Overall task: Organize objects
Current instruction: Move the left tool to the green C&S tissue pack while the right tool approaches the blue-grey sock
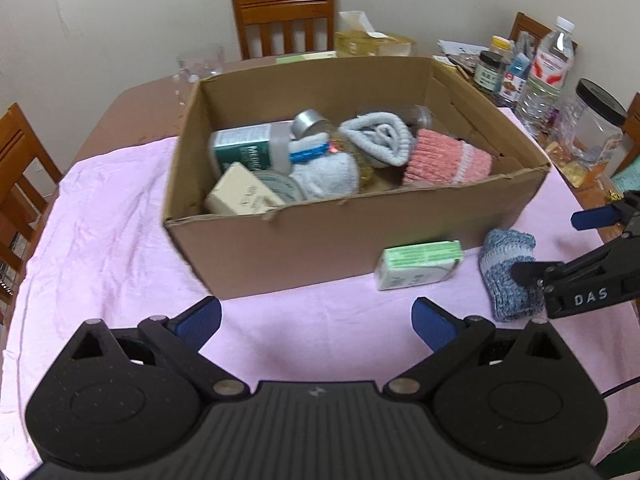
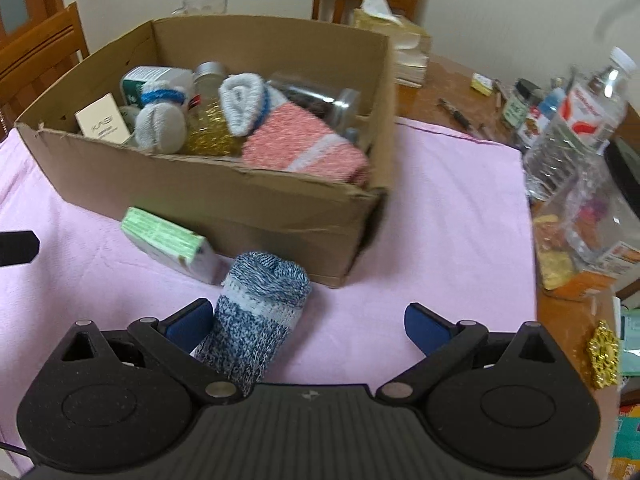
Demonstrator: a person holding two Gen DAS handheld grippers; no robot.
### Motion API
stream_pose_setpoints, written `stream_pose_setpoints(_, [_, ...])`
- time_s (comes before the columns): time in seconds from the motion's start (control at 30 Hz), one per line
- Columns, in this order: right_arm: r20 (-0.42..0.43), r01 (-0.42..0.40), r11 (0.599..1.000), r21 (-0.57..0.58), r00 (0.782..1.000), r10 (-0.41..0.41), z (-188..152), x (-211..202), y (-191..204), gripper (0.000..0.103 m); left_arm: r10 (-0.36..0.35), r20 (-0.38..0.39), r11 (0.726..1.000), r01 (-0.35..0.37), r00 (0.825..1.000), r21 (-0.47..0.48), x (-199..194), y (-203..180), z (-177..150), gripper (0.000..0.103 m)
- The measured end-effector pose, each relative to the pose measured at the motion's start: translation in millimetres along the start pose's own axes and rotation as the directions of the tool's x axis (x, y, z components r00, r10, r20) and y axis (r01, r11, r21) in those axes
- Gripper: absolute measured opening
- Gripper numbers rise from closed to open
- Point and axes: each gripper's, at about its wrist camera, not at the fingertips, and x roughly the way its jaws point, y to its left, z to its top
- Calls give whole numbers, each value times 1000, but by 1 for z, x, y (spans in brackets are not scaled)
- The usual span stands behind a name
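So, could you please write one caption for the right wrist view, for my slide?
Open right gripper straddles a rolled blue sock lying beside a green box, before the cardboard box.

Readable lettering: two short marks and one partial word

White capitals "DAS" stand on the black arm of the right hand-held gripper [image 1: 576,240], at the right edge of the left wrist view. The cream carton [image 2: 103,124] at the left end of the cardboard box [image 2: 224,196] reads "KAS" with smaller lines beneath too blurred to read. The teal-and-white package [image 1: 250,148] inside the box shows letters starting "MED", the rest unclear. Print on the green box [image 1: 420,264] and the water bottle label [image 2: 588,114] is illegible.
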Motion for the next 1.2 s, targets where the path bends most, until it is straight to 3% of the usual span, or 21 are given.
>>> stream_pose_setpoints(0.27, [-1,39,998,43,999,-39,-13,-6,-35,103,-32,-16,999,32,999,1,15,-21,3,101])
stream_pose_setpoints(0.47, [20,-40,998,38,999,40,-22,-6,-44,103,-48,-1,999,47,999,-18,31,-37,3,101])
stream_pose_setpoints(0.77, [23,-158,986,-60,987,160,-35,10,-37,103,-25,27,996,27,999,-82,59,-57,1,101])
stream_pose_setpoints(1.2, [34,-186,979,-79,981,189,-36,16,-42,103,34,-9,986,-35,999,-165,71,-51,-4,101])
